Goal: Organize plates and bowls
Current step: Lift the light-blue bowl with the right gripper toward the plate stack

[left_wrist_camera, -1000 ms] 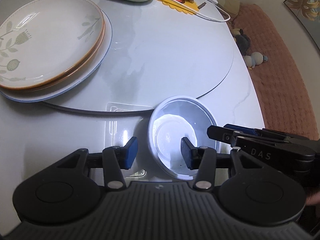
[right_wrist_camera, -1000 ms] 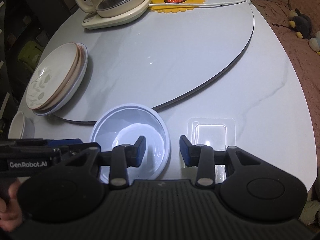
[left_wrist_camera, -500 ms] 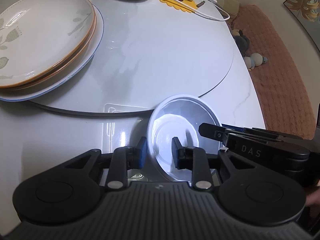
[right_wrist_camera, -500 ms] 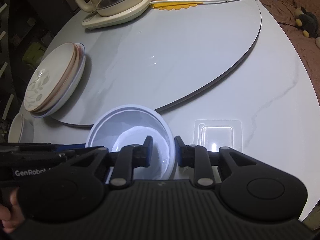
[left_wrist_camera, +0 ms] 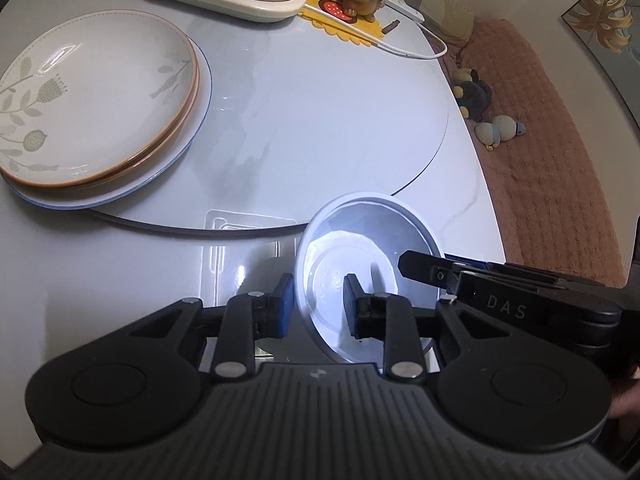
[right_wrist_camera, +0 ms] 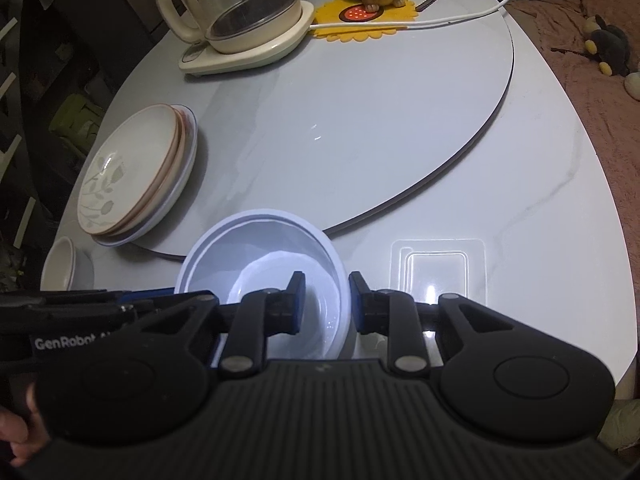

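A pale blue bowl (left_wrist_camera: 372, 240) (right_wrist_camera: 256, 248) is held between both grippers near the table's front edge. My left gripper (left_wrist_camera: 318, 300) is shut on its left rim. My right gripper (right_wrist_camera: 326, 300) is shut on its right rim. A stack of plates (left_wrist_camera: 96, 104) (right_wrist_camera: 136, 184), a floral one on top, sits on the turntable's left side. A small cream bowl (right_wrist_camera: 60, 268) stands at the far left edge of the table in the right wrist view.
The round turntable (right_wrist_camera: 360, 128) fills the table's middle. A glass kettle on a cream base (right_wrist_camera: 244, 20), a yellow mat with a hedgehog figure (right_wrist_camera: 368, 4) and a white cable (right_wrist_camera: 460, 16) lie at the back. A clear plastic lid (right_wrist_camera: 436, 268) sits front right.
Both grippers closed onto the blue bowl's rim from opposite sides. The bowl now appears raised slightly and both views have tilted up.
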The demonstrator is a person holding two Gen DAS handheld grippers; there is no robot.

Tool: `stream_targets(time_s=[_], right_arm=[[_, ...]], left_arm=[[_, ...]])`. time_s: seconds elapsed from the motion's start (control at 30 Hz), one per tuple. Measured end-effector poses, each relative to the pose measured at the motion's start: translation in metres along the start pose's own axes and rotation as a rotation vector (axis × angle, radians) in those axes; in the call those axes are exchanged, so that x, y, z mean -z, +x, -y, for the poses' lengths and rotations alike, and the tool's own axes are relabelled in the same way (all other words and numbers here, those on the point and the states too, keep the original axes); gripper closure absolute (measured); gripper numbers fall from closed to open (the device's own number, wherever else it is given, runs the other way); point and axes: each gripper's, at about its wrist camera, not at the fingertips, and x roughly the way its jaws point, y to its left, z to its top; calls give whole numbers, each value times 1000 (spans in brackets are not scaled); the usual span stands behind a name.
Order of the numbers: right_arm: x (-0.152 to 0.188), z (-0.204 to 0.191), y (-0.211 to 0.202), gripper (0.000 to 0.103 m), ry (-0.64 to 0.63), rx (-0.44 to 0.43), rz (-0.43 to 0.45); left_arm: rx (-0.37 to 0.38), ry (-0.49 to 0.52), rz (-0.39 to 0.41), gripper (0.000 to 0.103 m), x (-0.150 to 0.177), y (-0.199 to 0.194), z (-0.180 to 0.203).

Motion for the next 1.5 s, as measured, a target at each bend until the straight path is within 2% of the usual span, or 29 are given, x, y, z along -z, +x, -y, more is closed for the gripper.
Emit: stream_targets(time_s=[0.4, 0.67, 0.97, 1.5], right_arm=[[-6, -38, -47, 76, 17, -4, 29], [-7, -67, -61, 76, 48, -34, 34], [-12, -112, -70, 76, 40, -73, 68], [-38, -201, -43, 76, -40, -125, 79]], left_arm=[[16, 6, 24, 72, -7, -66, 2], [11, 2, 59, 72, -9, -103, -16], [3, 8, 96, 72, -8, -145, -48], [-18, -45, 197, 72, -38, -203, -134]])
